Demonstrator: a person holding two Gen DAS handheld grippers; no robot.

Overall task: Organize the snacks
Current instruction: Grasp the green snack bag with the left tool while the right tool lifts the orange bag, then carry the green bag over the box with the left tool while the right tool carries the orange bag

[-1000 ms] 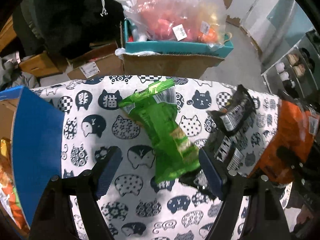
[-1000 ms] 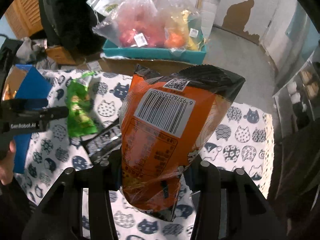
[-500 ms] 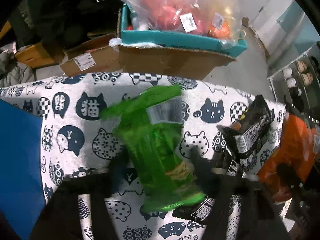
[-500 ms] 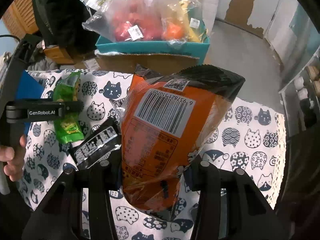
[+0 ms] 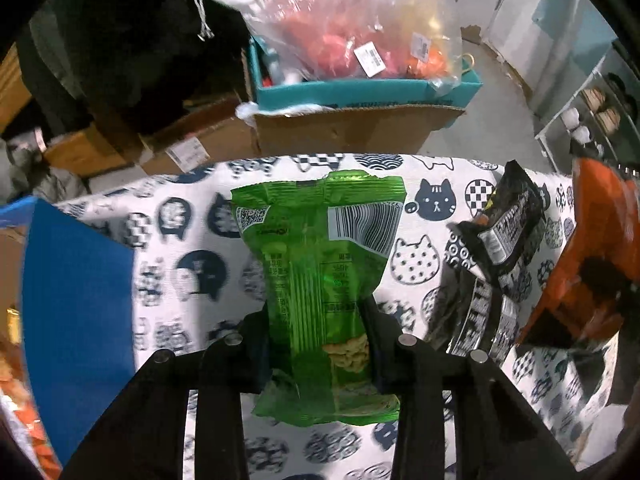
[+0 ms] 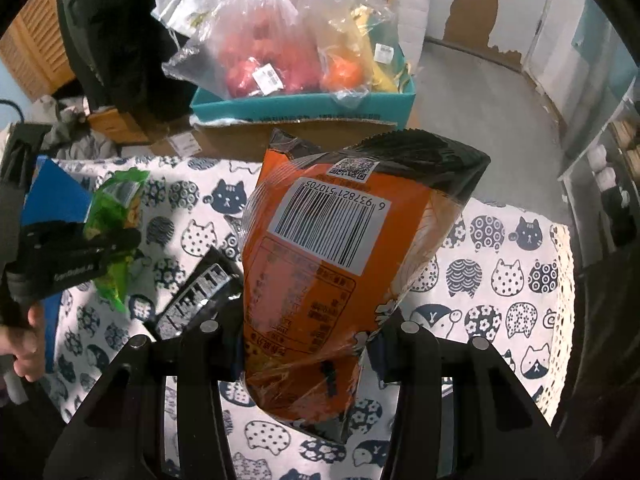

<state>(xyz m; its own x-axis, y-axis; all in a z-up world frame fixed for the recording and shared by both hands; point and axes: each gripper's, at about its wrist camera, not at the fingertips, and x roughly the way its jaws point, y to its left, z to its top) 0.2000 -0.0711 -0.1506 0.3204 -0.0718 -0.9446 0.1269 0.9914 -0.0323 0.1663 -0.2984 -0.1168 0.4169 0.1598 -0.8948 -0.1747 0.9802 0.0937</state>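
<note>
A green snack bag point(image 5: 320, 272) stands upright between the pads of my left gripper point(image 5: 318, 316). Its jaws are closing, and they pinch the bag's lower half above the cat-print tablecloth point(image 5: 180, 240). In the right wrist view the same green bag point(image 6: 114, 216) hangs in the left gripper point(image 6: 80, 256) at the far left. My right gripper point(image 6: 312, 328) is shut on a large orange snack bag point(image 6: 340, 260), barcode side facing the camera. Two black snack packets point(image 5: 504, 228) lie on the cloth between the two bags.
A blue box point(image 5: 76, 300) stands at the table's left edge. Behind the table, a teal box point(image 5: 360, 92) on cardboard boxes holds a clear bag of fruit point(image 5: 352, 28). A person's hand point(image 6: 24, 344) grips the left tool. Shelves point(image 5: 592, 108) line the right wall.
The left jaws went from wide apart to pinching the green bag, which turned from lying slanted on the cloth to upright in the grip. The orange bag stays in the right gripper.
</note>
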